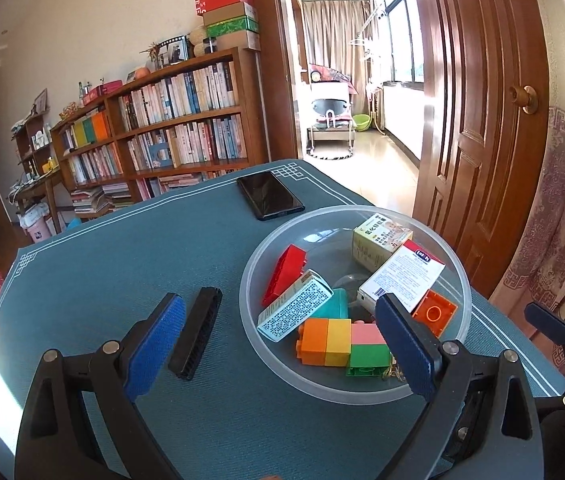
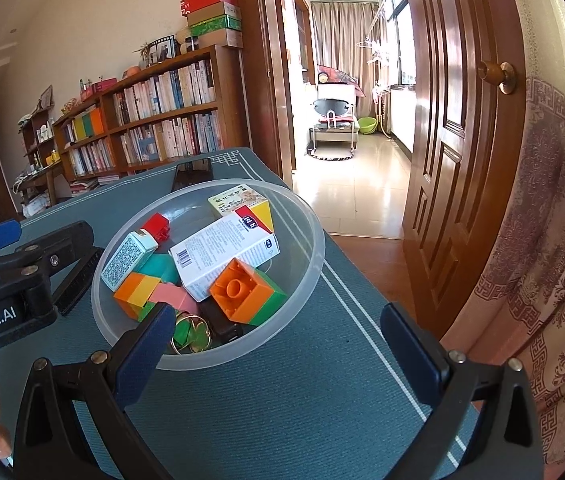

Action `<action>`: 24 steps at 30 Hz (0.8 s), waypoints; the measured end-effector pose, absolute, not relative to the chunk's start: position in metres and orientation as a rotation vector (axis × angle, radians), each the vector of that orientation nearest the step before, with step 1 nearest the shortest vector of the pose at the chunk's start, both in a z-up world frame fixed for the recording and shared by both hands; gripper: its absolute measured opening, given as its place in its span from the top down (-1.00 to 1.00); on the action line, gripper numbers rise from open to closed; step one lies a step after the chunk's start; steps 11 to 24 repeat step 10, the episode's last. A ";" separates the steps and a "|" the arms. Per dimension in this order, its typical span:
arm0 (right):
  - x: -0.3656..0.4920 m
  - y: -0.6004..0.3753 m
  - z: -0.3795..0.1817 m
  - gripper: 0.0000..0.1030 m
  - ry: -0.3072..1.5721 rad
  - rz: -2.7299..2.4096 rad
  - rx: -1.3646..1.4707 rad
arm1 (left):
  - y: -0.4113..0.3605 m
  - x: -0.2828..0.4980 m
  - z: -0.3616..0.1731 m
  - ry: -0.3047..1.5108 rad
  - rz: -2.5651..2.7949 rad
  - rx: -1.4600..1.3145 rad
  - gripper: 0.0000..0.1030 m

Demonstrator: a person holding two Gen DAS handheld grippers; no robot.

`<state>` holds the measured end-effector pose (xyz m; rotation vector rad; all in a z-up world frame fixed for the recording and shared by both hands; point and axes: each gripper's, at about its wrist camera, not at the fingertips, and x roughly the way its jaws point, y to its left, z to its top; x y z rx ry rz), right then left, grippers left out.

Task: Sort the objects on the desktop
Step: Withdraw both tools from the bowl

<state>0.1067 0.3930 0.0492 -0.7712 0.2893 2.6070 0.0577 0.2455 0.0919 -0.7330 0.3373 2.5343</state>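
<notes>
Most of the sorting looks done. The left gripper has its fingers spread wide and empty; at its ten o'clock a ribbed black plastic bar lies loose on the teal-matted bench, just beside the left blue pad. A black smartphone rests at twelve o'clock, well apart. At two o'clock sits the clear plastic bowl, holding toy bricks and small cartons. The right gripper, also spread and empty, hovers by the bowl's near rim. Next, probably, the left gripper closes on the bar, which calls for centring it between the fingers.
</notes>
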 end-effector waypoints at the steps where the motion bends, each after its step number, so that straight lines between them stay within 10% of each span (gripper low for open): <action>1: 0.107 0.393 0.049 -0.99 0.288 2.608 -0.772 | 0.247 0.057 0.090 0.335 2.523 -0.742 -0.90; 24: 0.105 0.393 0.044 -0.99 0.293 2.610 -0.793 | 0.244 0.058 0.088 0.341 2.509 -0.745 -0.90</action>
